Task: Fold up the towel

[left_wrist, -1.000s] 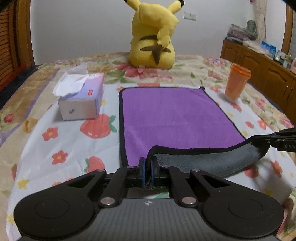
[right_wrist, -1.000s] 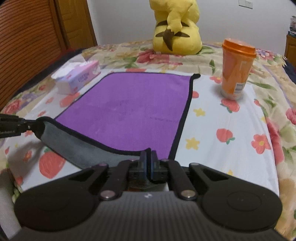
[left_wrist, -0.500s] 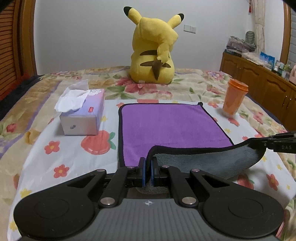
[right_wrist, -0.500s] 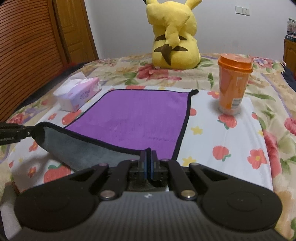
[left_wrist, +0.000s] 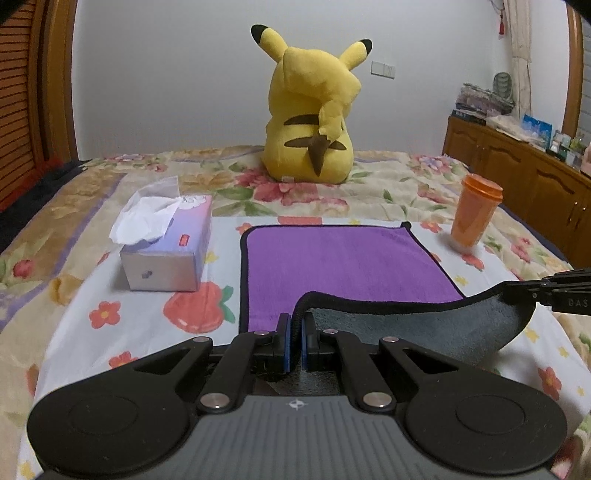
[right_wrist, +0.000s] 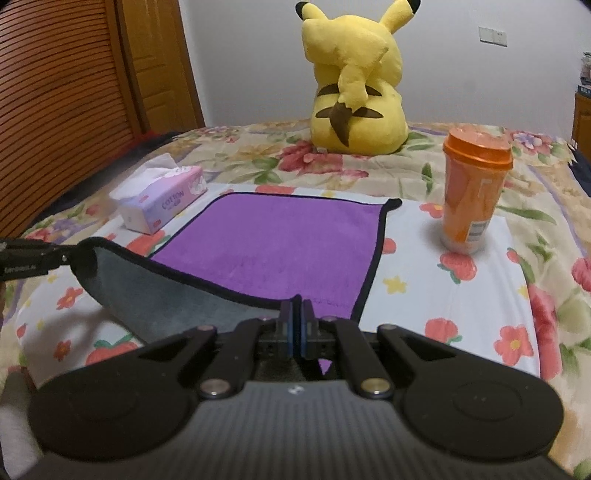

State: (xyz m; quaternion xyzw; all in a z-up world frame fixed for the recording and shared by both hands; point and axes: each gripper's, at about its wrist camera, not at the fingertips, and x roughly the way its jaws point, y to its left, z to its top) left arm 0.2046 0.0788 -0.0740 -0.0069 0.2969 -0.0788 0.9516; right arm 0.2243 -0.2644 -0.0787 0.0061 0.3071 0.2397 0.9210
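The towel (left_wrist: 343,258) near edge has been raised higher off the bed (left_wrist: 74,288), jaws of both the left gripper (left_wrist: 294,332) and the right gripper (right_wrist: 295,317) clamped on its corners; the fold-over is judged under way.

One towel (left_wrist: 340,258), purple on top and grey underneath, with a black border. Two claws: the left claw (left_wrist: 294,338) and the right claw (right_wrist: 295,325), each closed on a near corner of the towel. One tissue box (left_wrist: 166,251), with one tissue sticking up from it. One orange cup (right_wrist: 474,195) with a lid. One yellow plush toy (left_wrist: 314,122). One bed (left_wrist: 388,192) under a flowered cover. One light switch (right_wrist: 493,36) on the wall.
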